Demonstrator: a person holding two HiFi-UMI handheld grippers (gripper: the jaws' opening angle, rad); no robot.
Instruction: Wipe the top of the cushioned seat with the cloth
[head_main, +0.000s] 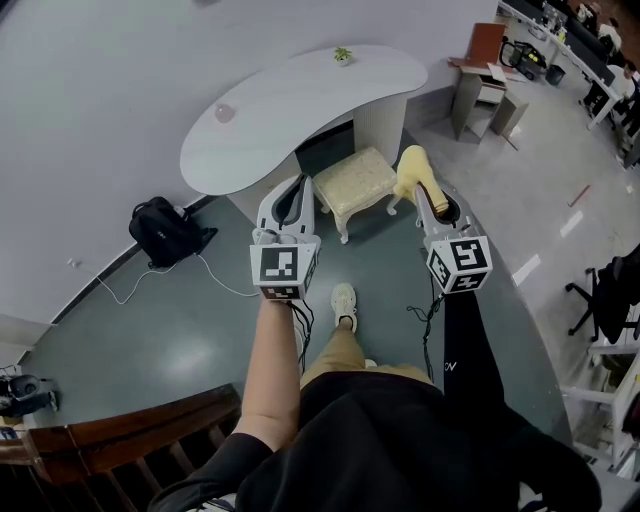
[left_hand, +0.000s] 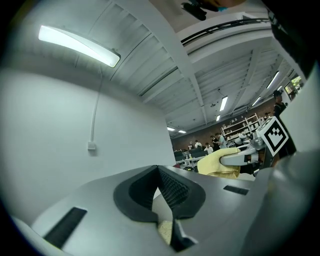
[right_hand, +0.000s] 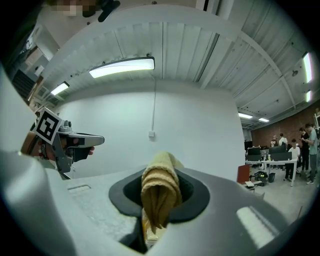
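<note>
- The right claw (right_hand: 156, 207) is clamped on a folded yellow terry cloth (right_hand: 160, 186). The fabric fills the gap between its dark pads and bulges out past them in a rounded roll.
- The left claw (left_hand: 169, 216) has its black ribbed pads drawn together into a narrow V, with nothing between them.
- A grey-green polished floor (head_main: 150, 330) spreads across the room, bounded by a pale wall, with office desks and shelving far off to the right.
- A white kidney-shaped worktop (head_main: 290, 115) stands ahead against the wall and carries a small green potted plant (head_main: 343, 55).
- The cream cushioned seat (head_main: 356, 178), a low stool on pale legs, sits on the floor at the worktop's front edge, its top bare. The cloth is held in the air just to the right of it, clear of the cushion.
- A black backpack (head_main: 163, 231) lies on the floor to the left, near a trailing white cable.
- Both forearms reach forward side by side at similar height, the left bare and the right in a black sleeve, with the seat between the two claws in the head view.
- One pale shoe (head_main: 344, 304) is planted forward on the floor.
</note>
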